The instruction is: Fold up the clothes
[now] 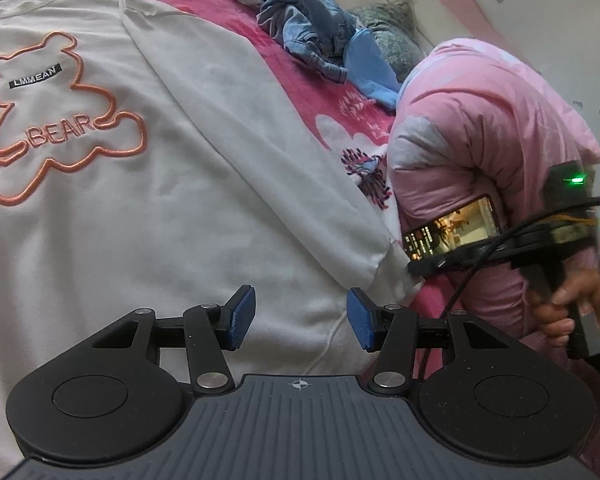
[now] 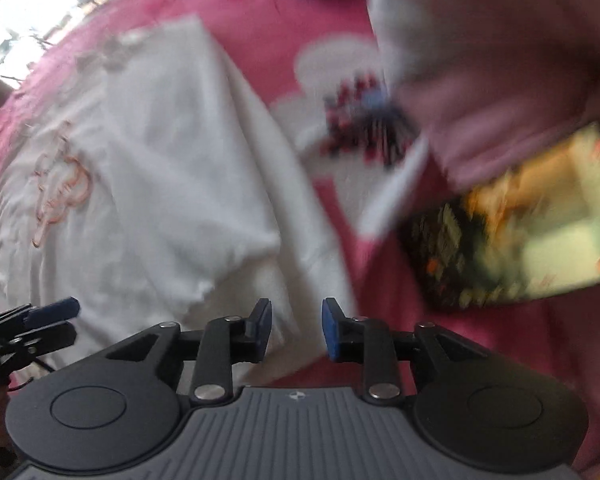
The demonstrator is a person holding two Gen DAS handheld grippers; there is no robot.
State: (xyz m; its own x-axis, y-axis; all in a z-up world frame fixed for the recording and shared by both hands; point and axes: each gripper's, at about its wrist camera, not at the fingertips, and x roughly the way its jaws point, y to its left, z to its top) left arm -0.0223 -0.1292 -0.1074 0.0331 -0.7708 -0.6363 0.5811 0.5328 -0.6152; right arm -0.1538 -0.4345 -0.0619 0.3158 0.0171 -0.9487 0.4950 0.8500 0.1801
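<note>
The white bear sweatshirt (image 1: 160, 160) lies flat on the pink bed (image 1: 308, 92), the left claw (image 1: 301, 318) hangs half open over its bottom edge holding nothing, and the right claw (image 2: 296, 330) is a little open by the sleeve, holding nothing.

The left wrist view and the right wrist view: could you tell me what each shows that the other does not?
Only the left wrist view shows the readable BEAR embroidery, the jeans pile and the hand holding the right gripper. Only the right wrist view shows the right gripper open over the sleeve's cuff. Both share the white sweatshirt, pink bedspread and lit phone.
</note>
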